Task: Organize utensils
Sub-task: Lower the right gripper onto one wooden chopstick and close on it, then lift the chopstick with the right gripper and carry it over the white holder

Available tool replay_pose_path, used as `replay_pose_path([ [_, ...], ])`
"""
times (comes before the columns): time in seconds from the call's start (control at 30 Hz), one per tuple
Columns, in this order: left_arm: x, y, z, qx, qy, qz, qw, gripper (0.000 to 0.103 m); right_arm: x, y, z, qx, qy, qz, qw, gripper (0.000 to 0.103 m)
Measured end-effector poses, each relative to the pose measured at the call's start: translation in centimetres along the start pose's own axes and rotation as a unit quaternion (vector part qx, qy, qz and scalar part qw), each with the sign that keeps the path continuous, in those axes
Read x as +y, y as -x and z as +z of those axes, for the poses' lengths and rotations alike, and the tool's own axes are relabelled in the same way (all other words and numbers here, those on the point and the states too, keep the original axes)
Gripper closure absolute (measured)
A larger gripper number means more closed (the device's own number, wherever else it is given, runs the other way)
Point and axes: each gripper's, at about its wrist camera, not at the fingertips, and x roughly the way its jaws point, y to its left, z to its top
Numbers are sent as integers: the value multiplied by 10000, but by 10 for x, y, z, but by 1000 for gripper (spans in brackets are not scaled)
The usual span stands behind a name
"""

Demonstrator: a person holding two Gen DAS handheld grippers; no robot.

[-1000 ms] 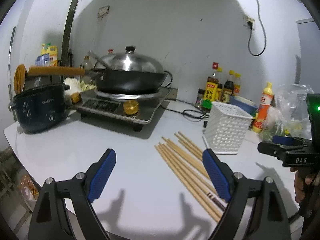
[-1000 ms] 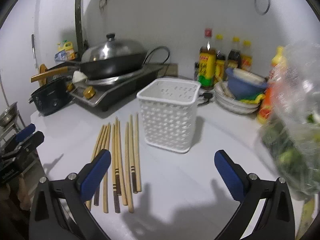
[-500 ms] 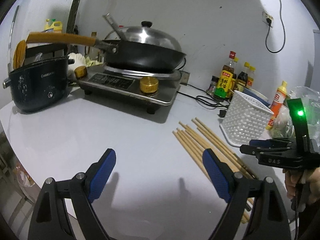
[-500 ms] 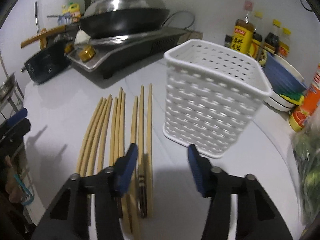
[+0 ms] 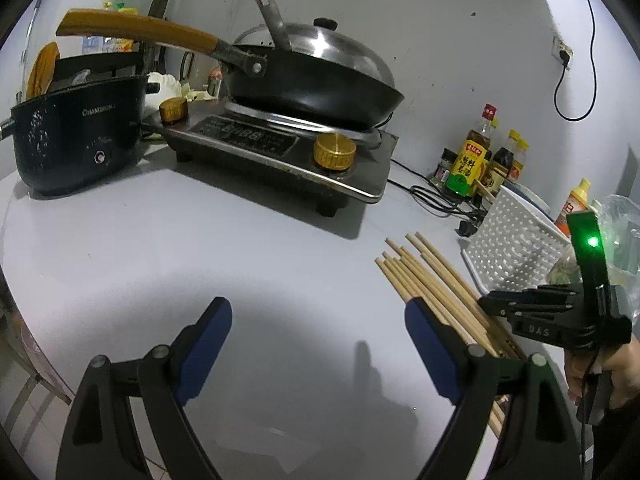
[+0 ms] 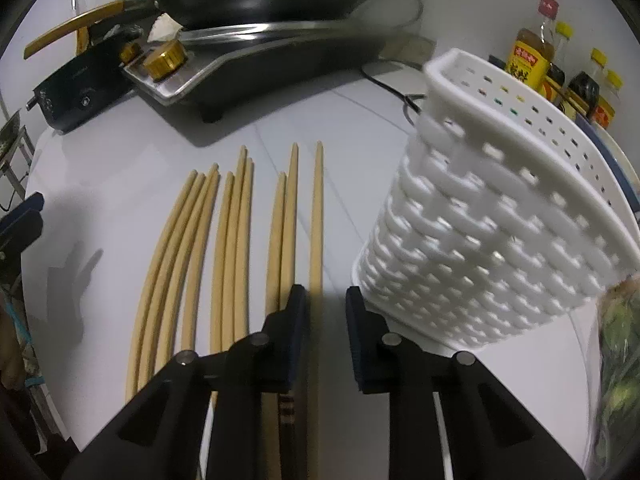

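Left wrist view: the left gripper hangs over a bare stretch of the white counter with its blue fingers spread wide, nothing between them and nothing touched. The chopsticks lie in a loose row to its right, their tips pointing toward the stove, which carries a lidded wok. A dark pot stands at the far left. Just beyond the chopsticks stands the white basket. The right gripper, held by a hand, reaches in over the near ends of the chopsticks.

Right wrist view: the right gripper points steeply down at the row of chopsticks. Its jaws have just been closing and now stand a narrow gap apart. The rightmost chopstick runs into that gap, close against the left finger; whether the pads press on it I cannot tell. The basket stands just right of the gripper, upright on the counter.
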Motion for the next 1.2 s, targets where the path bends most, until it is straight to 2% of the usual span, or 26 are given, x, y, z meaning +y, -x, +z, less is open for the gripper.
replay_pose_path([
  [0.17, -3, -4, 1, 137, -54, 28, 9999, 15, 1, -1, 1, 9, -3, 218, 9998, 97],
  [0.33, -24, -9, 0, 350, -376, 84, 9986, 15, 3, 4, -4, -56, 107, 346, 9993, 97],
  [0.53, -61, -23, -4, 748, -855, 70, 9935, 15, 0, 27, -10, -444, 192, 558, 9973, 97],
  [0.8, -97, -45, -11, 1150, -1331, 342, 9838, 15, -10, 58, -19, -990, 177, 864, 9912, 97],
  [0.93, -109, -54, -17, 1271, -1624, 656, 9763, 15, -18, 67, -27, -1145, 148, 1080, 9874, 97],
  [1.2, -115, -55, -15, 1333, -1654, 969, 9724, 15, -32, 76, -33, -1372, 157, 1394, 9806, 97],
])
